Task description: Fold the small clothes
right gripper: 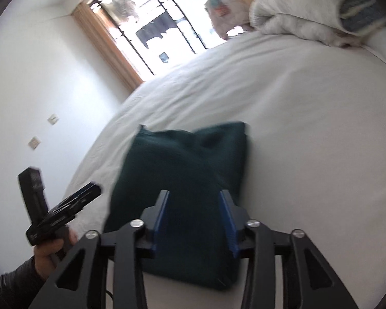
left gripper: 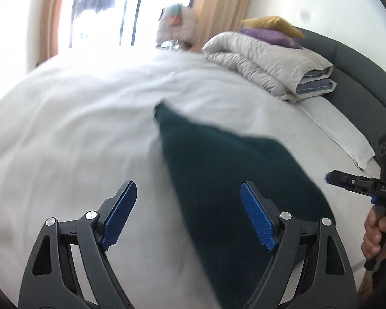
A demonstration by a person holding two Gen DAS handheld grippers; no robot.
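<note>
A dark green garment [left gripper: 234, 180] lies folded on the white bed sheet [left gripper: 77, 128], blurred by motion. My left gripper [left gripper: 187, 193] is open and empty, its blue pads [left gripper: 121, 213] spread wide above the cloth's left edge. My right gripper [right gripper: 194, 198] is partly open over the garment [right gripper: 182, 170] in the right wrist view, with nothing pinched between its pads. The right gripper also shows in the left wrist view [left gripper: 347, 181] at the right edge, held by a hand. The left gripper shows in the right wrist view [right gripper: 74, 202] at lower left.
A folded grey quilt [left gripper: 267, 61] with purple and yellow cushions [left gripper: 272, 29] lies at the head of the bed beside the dark headboard [left gripper: 360, 82]. A window [right gripper: 154, 28] with curtains and a white wall [right gripper: 38, 77] stand beyond the bed.
</note>
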